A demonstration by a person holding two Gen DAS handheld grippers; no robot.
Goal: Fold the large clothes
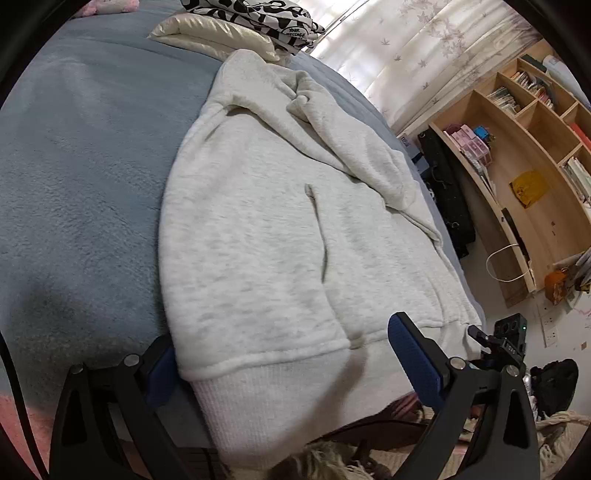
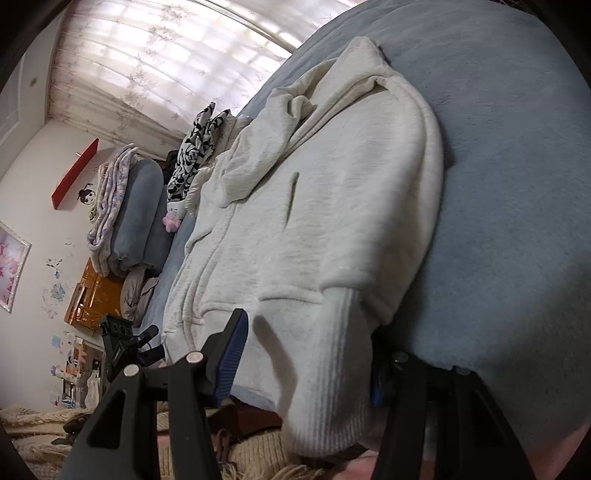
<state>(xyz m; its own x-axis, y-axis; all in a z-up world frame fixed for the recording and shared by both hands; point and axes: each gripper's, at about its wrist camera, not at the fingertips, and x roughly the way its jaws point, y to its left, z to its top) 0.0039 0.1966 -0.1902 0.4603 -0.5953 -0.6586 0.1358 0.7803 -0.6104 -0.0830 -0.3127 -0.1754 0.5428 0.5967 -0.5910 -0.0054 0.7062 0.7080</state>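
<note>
A pale grey hoodie [image 1: 266,229] lies spread on the blue-grey bed blanket [image 1: 81,177], its ribbed hem [image 1: 280,398] hanging over the near edge. My left gripper [image 1: 282,343] stands open and wide, straddling the hem's left corner; one blue pad [image 1: 413,358] hovers over the rib, the other sits beside the hoodie's edge. In the right wrist view the hoodie [image 2: 325,206] shows again, and my right gripper [image 2: 310,347] is open around the hem's other corner [image 2: 332,398]. Its left pad [image 2: 231,362] is clear of the cloth; the right finger is mostly hidden behind the rib.
Pillows [image 1: 218,33] and a black-and-white patterned cloth [image 1: 258,18] lie at the bed's head. A wooden bookcase [image 1: 524,155] and a black bag [image 1: 447,192] stand beside the bed. Folded bedding [image 2: 125,214] is stacked at the far side. A woven fringed rug [image 2: 258,454] covers the floor below.
</note>
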